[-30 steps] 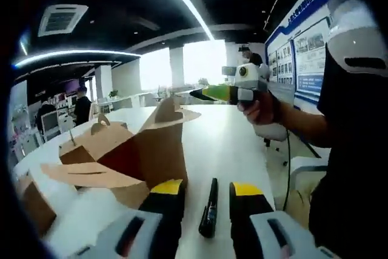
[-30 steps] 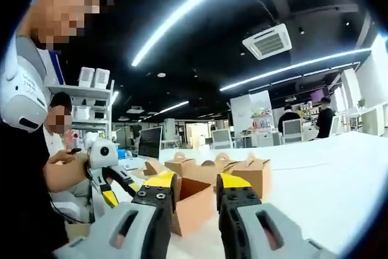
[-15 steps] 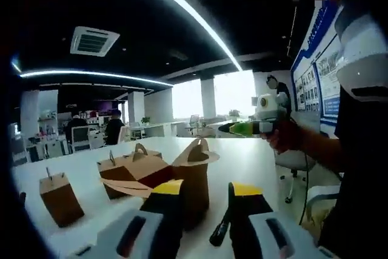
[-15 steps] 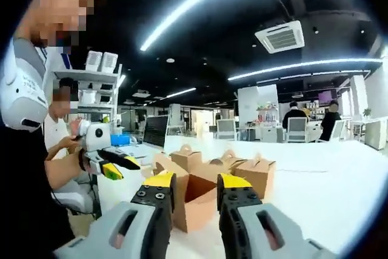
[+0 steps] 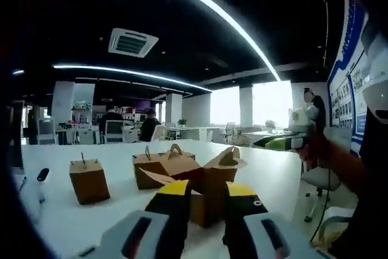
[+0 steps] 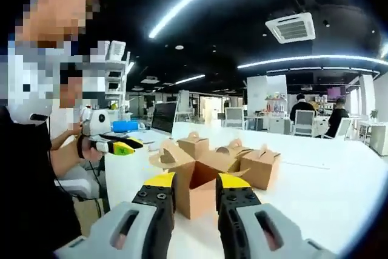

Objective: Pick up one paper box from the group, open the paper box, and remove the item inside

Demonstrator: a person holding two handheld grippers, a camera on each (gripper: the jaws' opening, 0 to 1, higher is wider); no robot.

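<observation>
Currently: both grippers held up off the white table (image 6: 339, 180), empty, an opened paper box (image 6: 195, 186) ahead of each.

Left gripper (image 5: 205, 191): jaws apart, nothing between them; the open box (image 5: 209, 189) sits on the table just beyond its tips, closed boxes (image 5: 89, 180) further off to its left. Right gripper (image 6: 190, 181): jaws spread, empty; the open box stands just past them, flaps up, with a closed box (image 6: 260, 168) behind to its right.

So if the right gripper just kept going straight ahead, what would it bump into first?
Most likely the opened paper box. It stands on the white table right ahead of the right gripper, showing between its parted jaws. How far off it is remains hard to judge.
</observation>
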